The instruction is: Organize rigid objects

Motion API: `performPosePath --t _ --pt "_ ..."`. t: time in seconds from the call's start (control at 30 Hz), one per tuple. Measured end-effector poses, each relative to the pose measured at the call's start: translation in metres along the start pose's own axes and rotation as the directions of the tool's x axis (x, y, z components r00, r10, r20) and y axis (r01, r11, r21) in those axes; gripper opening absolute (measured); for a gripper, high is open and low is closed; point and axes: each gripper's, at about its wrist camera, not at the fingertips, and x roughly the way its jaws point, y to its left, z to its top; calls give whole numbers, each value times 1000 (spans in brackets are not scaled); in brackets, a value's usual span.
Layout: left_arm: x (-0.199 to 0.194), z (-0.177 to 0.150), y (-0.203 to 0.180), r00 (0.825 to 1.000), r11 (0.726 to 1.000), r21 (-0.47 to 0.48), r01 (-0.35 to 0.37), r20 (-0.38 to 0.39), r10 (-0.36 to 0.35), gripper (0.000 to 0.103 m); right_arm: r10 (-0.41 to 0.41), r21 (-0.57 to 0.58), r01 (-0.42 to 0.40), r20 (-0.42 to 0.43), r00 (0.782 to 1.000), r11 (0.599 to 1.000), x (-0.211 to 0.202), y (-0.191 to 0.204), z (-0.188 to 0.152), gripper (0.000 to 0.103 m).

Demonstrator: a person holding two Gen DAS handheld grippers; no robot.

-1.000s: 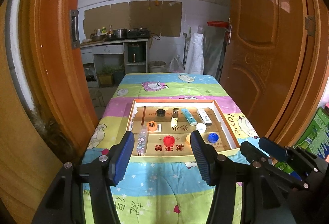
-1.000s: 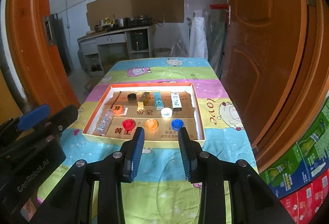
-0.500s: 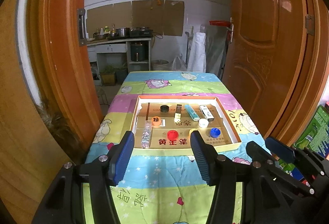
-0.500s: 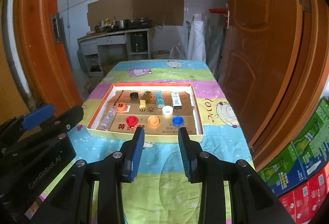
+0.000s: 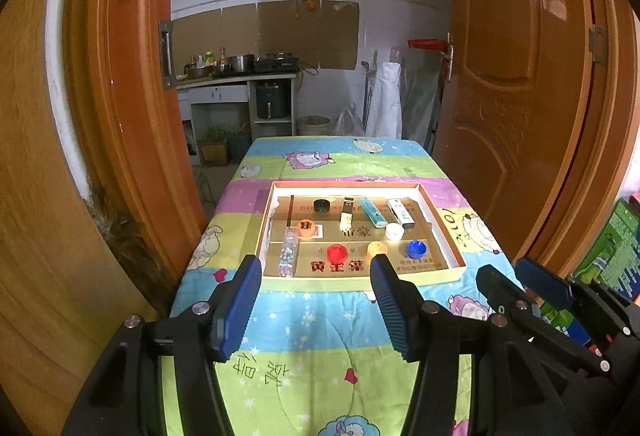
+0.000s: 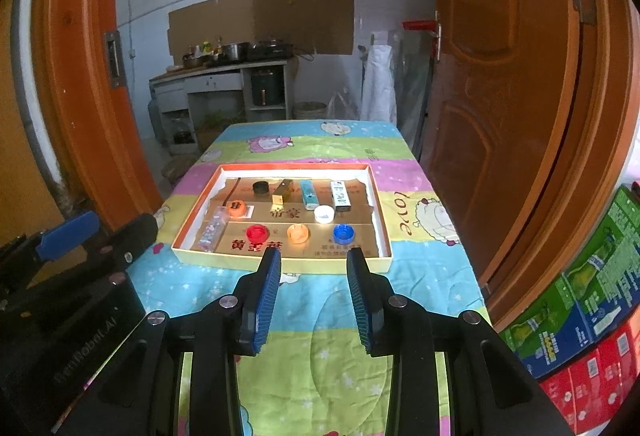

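Observation:
A shallow white tray with an orange rim lies on the quilted table. In it are a red cap, an orange cap, a blue cap, a white cap, a black cap, several small boxes and a clear tube. My left gripper is open and empty, short of the tray's near edge. My right gripper is open and empty, also short of the tray.
Orange wooden doors stand close on both sides of the table. Colourful cartons are stacked at the right. A kitchen counter with pots is far behind. Each view shows the other gripper at its edge.
Both grippers have pulled back and up from the tray, which now looks smaller and farther. Their jaws stayed open.

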Motion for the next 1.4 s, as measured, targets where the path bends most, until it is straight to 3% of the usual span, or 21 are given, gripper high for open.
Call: performPosePath --t 1.4 --pt "-3 -10 -2 1000 1000 10 -4 -22 5 56 11 0 -11 -5 1000 1000 -4 0 -6 35"
